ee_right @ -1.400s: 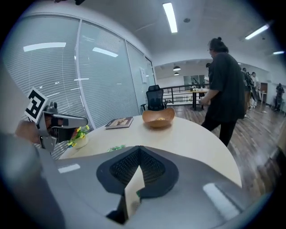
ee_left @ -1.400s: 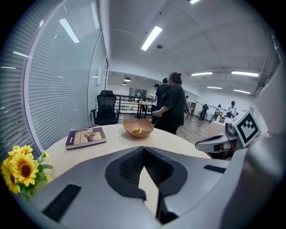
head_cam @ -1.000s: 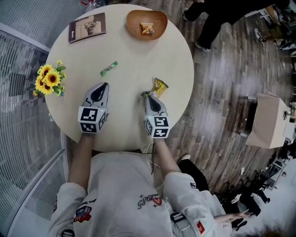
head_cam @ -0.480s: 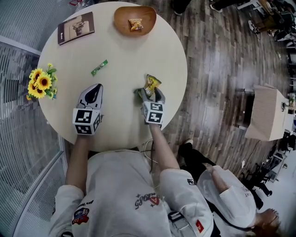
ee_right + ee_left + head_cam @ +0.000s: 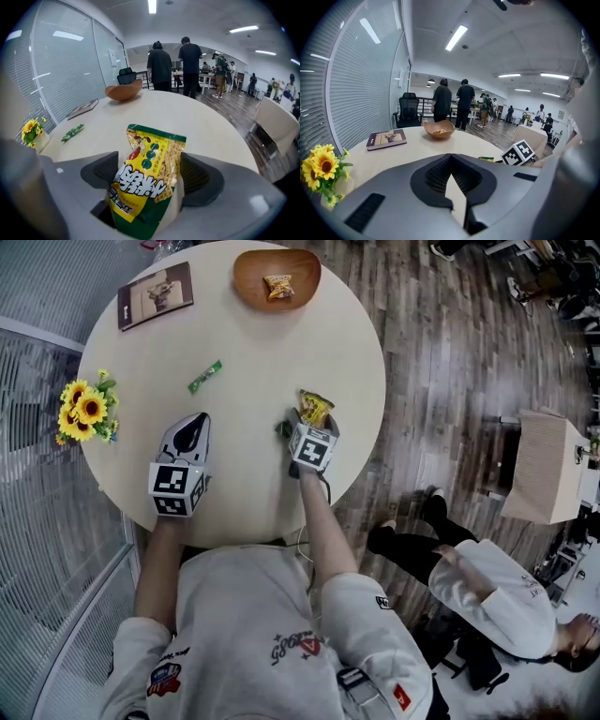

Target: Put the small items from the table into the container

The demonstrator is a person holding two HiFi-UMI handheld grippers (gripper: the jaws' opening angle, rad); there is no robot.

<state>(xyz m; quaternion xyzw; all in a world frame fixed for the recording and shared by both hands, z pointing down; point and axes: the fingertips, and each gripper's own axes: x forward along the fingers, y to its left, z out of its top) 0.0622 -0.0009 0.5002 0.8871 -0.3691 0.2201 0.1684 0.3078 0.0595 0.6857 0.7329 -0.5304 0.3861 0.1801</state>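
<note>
- The right claw (image 5: 307,426) was angled downward over the near right part of the round tabletop (image 5: 253,343), with its jaws opening.
- A yellow-and-green snack packet (image 5: 149,174) stood between the spread jaws, its lower end deep in the throat of the claw and its top projecting past the fingertips.
- The packet lay closer to the left pad. A clear gap showed between it and the right pad, so neither pad clamped it.
- In the head view, the packet's top pointed away from the person, toward the far side of the tabletop.
- The left claw (image 5: 451,161) rested over the near left part of the tabletop with its jaws pressed together and nothing between them.
- A wooden bowl (image 5: 246,282) sat at the far edge of the tabletop, well apart from both claws, with one small snack packet (image 5: 277,286) inside.
- A green sachet (image 5: 204,377) lay flat on the tabletop between the left claw and the bowl.
- A book (image 5: 156,295) lay at the far left, and a bunch of sunflowers (image 5: 84,411) stood at the left edge.
</note>
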